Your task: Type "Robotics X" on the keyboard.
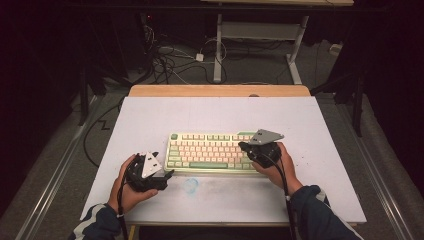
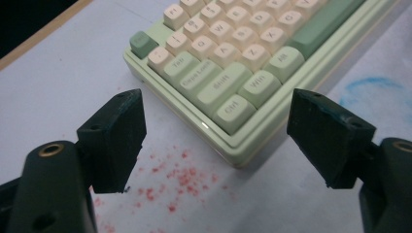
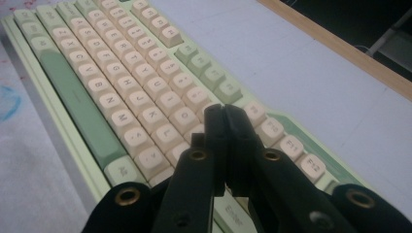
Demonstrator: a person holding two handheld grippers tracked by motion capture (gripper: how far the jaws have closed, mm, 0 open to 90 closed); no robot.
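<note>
A pale green mechanical keyboard with cream and sage keycaps lies across the middle of the white table sheet, nearer the person's edge than the far one, with broad bare sheet behind it and on both sides. A strip of bare wooden tabletop shows beyond the sheet's far edge, and past that the floor holds tangled cables and the legs of another desk. The left gripper, held in the person's left hand, hovers just off the keyboard's near left corner; in the left gripper view its black jaws stand wide apart with nothing between them, framing that corner, where the Ctrl and Shift keys sit, without touching it. The right gripper sits over the keyboard's right end, its jaws pressed flat together and gripping nothing, tips above the keys near the right-hand columns; whether they touch a keycap cannot be told. A smudged blue ring mark lies on the sheet just in front of the keyboard, between the hands, and red speckles stain the sheet beside the left corner. The right hand covers the keyboard's near right corner, and the room around the table is too dark to read.
</note>
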